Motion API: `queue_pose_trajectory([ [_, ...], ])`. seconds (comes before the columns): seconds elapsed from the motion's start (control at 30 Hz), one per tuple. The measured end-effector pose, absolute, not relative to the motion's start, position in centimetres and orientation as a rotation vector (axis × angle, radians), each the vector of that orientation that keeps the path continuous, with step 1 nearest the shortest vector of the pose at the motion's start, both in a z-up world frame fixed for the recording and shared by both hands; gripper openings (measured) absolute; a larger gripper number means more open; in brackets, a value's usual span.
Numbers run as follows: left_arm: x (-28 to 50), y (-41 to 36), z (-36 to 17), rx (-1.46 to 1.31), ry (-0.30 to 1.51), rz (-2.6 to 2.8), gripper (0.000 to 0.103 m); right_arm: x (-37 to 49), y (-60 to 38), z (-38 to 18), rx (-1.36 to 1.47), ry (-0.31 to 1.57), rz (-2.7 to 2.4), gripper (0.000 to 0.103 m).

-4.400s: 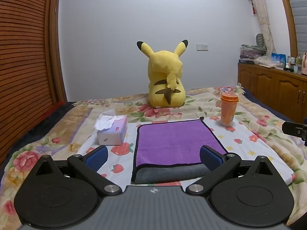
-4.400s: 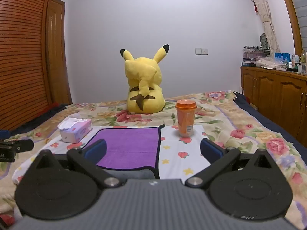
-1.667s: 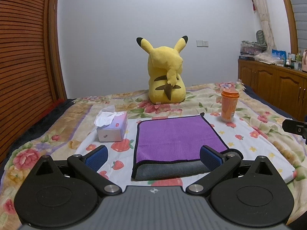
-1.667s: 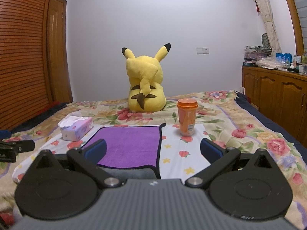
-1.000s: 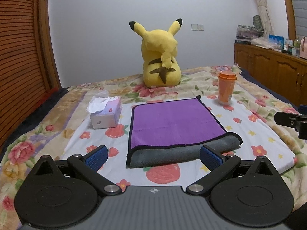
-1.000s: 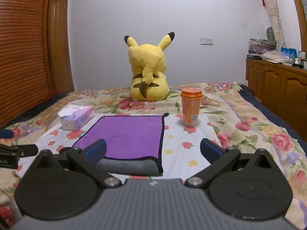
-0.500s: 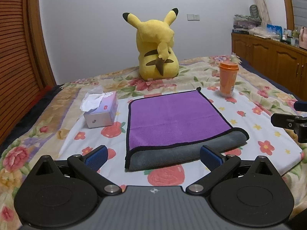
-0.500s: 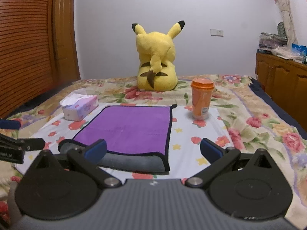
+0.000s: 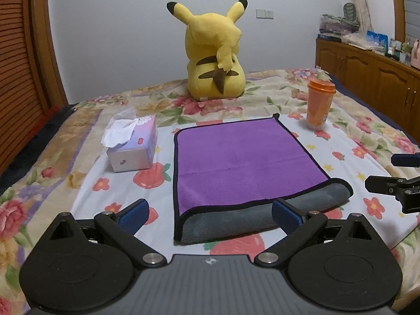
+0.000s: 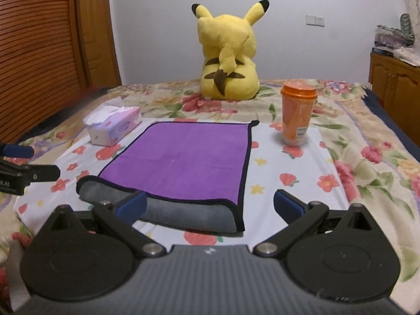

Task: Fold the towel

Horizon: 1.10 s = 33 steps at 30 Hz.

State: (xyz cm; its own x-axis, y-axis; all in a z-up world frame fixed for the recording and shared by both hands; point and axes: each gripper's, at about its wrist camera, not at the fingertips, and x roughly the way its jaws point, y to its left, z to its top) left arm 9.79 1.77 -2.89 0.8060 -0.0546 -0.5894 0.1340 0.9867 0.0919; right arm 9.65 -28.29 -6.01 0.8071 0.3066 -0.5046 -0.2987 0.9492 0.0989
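Your two grippers hover wide-mouthed and empty over a floral bedspread [image 9: 78, 136], each facing the towel [image 9: 236, 152] from the near side. The purple towel, trimmed in black, lies flat at the centre of the bed, dead ahead at twelve o'clock from the left gripper [image 9: 208, 211]. From the right gripper [image 10: 208, 204] it sits toward eleven o'clock.

One fold looks to be in place. The near edge shows a rounded grey roll, the underside curling out beneath the purple top layer, which suggests the cloth has been doubled over once. The top layer's near hem runs at a slight slant and stops short of the roll, so the layers are not squarely matched.

What remains, by the look of it, is at least one more fold, and neither gripper touches the cloth yet.

A tissue box [image 9: 131, 149] stands just beside the towel at ten o'clock in the left view. An orange cup [image 9: 320, 105] stands off its far corner at one o'clock. A yellow plush toy [image 9: 214, 63] sits with its back to you at twelve, well behind everything.
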Motion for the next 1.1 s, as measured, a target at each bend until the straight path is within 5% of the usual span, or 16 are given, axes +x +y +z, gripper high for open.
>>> queue_pose_trajectory([
  [0.2, 11.4, 2.5, -3.6, 0.141, 0.658, -0.116, 0.101, 11.6, -27.8, -6.6, -0.009, 0.586, 0.358, 0.088],
  [0.77, 17.0, 5.7, -6.8, 0.108, 0.785, -0.156, 0.069, 15.6, -27.0, -9.0, -0.038, 0.670, 0.426, 0.083],
  [1.1, 18.9, 6.1, -9.3, 0.131, 0.876, -0.184, 0.060, 17.8, -27.1, -10.7, -0.048, 0.742, 0.438, 0.077],
])
